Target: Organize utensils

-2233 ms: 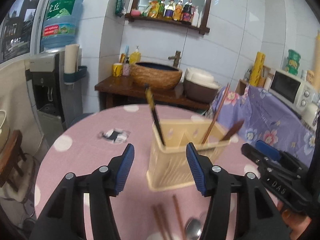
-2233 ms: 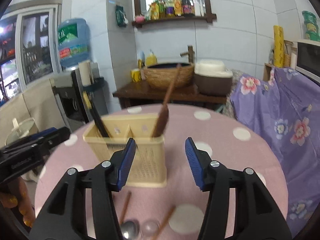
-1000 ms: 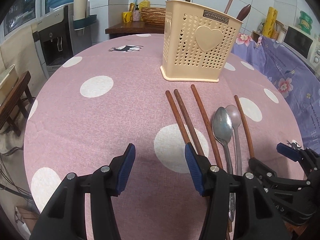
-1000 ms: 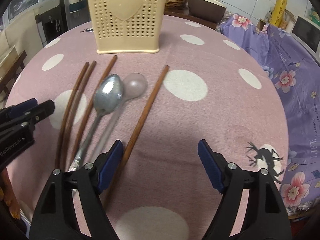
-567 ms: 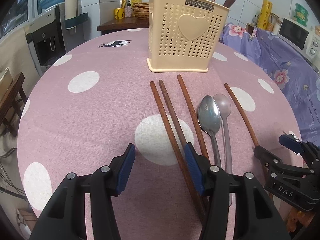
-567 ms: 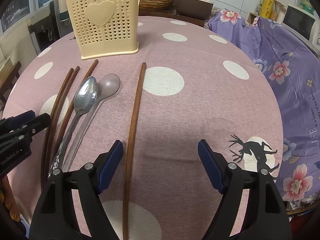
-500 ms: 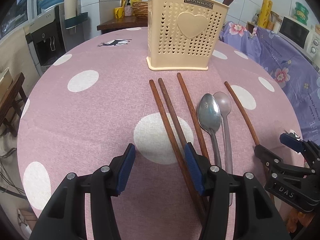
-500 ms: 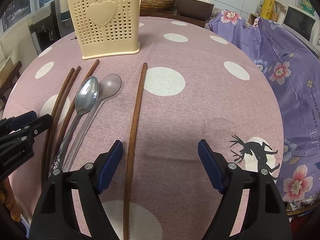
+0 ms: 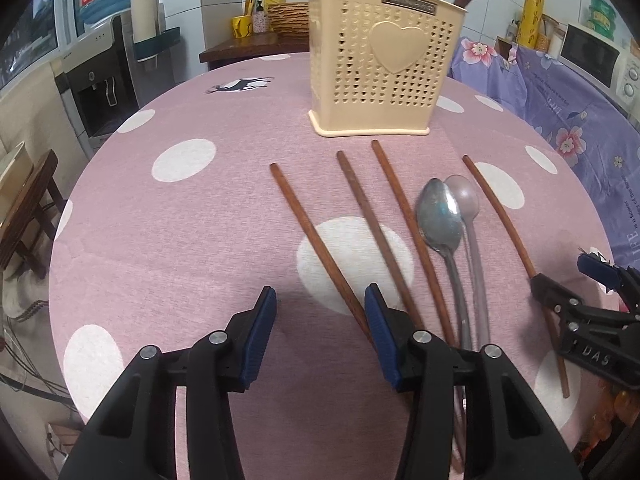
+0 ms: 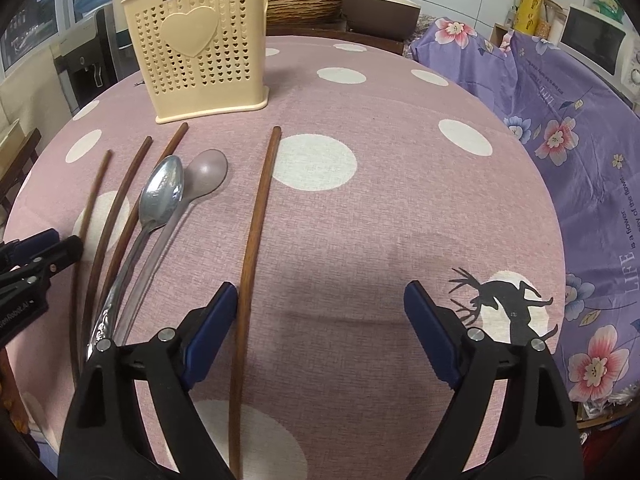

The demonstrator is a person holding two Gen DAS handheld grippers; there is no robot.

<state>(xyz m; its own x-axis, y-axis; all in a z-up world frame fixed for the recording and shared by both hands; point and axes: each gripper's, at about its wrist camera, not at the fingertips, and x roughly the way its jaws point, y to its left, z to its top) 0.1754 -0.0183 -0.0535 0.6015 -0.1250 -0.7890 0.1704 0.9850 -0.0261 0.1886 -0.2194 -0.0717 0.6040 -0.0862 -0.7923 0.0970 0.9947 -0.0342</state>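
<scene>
A cream perforated utensil holder (image 9: 382, 60) with a heart stands at the back of the pink dotted table; it also shows in the right wrist view (image 10: 200, 48). In front lie several brown chopsticks, a metal spoon (image 9: 440, 216) and a pale plastic spoon (image 9: 466, 204). My left gripper (image 9: 320, 312) is open and empty, low over the table, its right finger by the leftmost chopstick (image 9: 316, 240). My right gripper (image 10: 320, 320) is wide open and empty; the rightmost chopstick (image 10: 256, 220) lies just inside its left finger. The spoons also show in the right wrist view: metal (image 10: 162, 192), plastic (image 10: 204, 172).
A purple flowered cloth (image 10: 580, 120) covers furniture to the right, with a microwave (image 9: 592, 56) on it. A water dispenser (image 9: 100, 68) stands at left. A wooden counter with a basin (image 10: 304, 4) is behind the table. The table edge is close below both grippers.
Both grippers came down from the holder to low over the table near the utensils. In the last half second the leftmost chopstick has shifted left, away from its neighbour. The right gripper opened wider early on.
</scene>
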